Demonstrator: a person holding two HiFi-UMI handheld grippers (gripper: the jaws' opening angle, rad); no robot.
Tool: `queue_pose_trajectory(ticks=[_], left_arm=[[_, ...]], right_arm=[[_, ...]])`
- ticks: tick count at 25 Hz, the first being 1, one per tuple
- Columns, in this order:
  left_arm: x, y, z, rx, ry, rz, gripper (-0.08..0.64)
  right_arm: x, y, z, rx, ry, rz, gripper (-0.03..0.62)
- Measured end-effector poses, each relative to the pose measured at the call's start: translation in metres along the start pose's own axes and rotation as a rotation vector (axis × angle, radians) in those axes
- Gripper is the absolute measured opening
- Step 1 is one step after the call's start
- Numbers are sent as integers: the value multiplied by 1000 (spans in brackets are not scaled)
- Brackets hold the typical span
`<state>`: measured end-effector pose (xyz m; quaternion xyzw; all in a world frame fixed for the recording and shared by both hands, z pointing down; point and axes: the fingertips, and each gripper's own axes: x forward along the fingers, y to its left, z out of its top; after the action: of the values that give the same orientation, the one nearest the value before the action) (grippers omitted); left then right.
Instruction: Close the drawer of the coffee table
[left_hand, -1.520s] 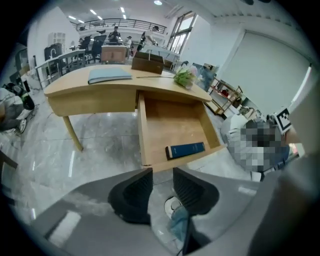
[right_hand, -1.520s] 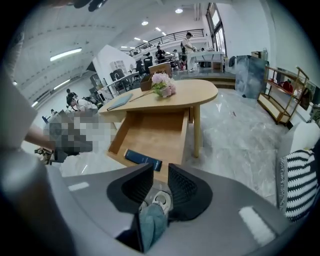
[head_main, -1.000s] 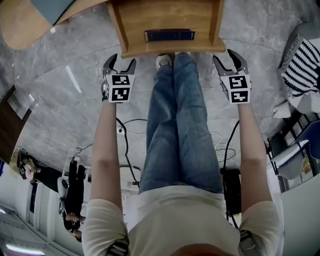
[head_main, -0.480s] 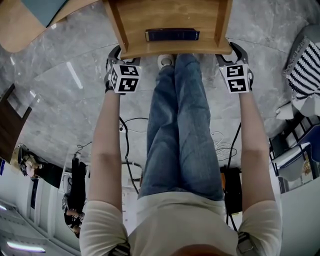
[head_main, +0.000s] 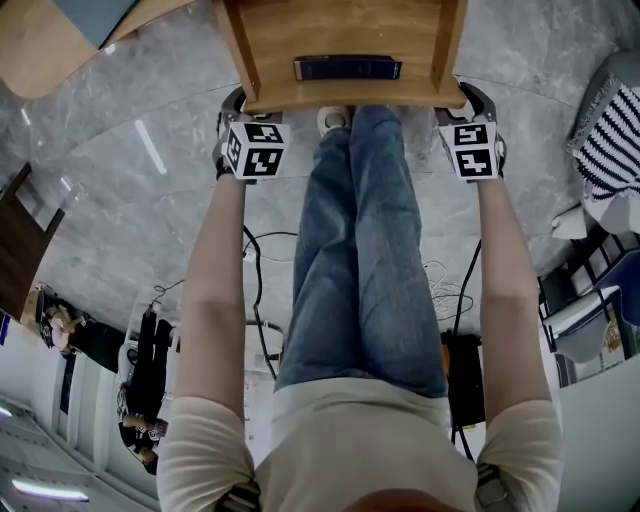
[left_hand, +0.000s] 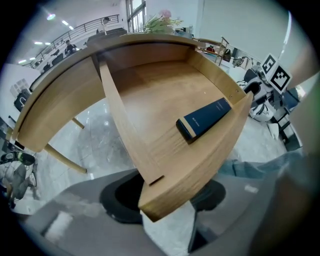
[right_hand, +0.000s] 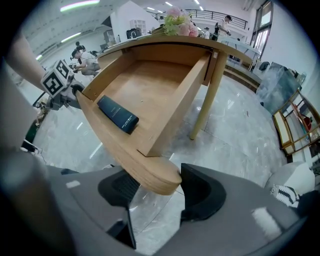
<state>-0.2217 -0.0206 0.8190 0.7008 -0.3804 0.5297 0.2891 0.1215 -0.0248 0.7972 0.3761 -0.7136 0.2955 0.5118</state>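
Drawer (head_main: 350, 96) stands pulled out of the coffee table (head_main: 30, 55) toward the person. A dark blue book (head_main: 347, 68) lies inside, near the front board. Left gripper (left_hand: 167, 197) straddles the front board's left corner and right gripper (right_hand: 160, 189) its right corner; both sets of jaws have just been closing and now clamp the board's ends.

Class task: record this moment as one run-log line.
drawer: open, blue book inside | left gripper: jaws just closed further, clamping drawer front left corner | right gripper: likewise, right corner | next: probably push shut
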Motion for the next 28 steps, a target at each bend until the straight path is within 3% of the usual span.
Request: queue_pose_trajectory(ticks=[28], left_arm=[[-67, 5, 20, 30, -27, 18, 232]], right_arm=[[-63, 3, 27, 34, -16, 50, 243]])
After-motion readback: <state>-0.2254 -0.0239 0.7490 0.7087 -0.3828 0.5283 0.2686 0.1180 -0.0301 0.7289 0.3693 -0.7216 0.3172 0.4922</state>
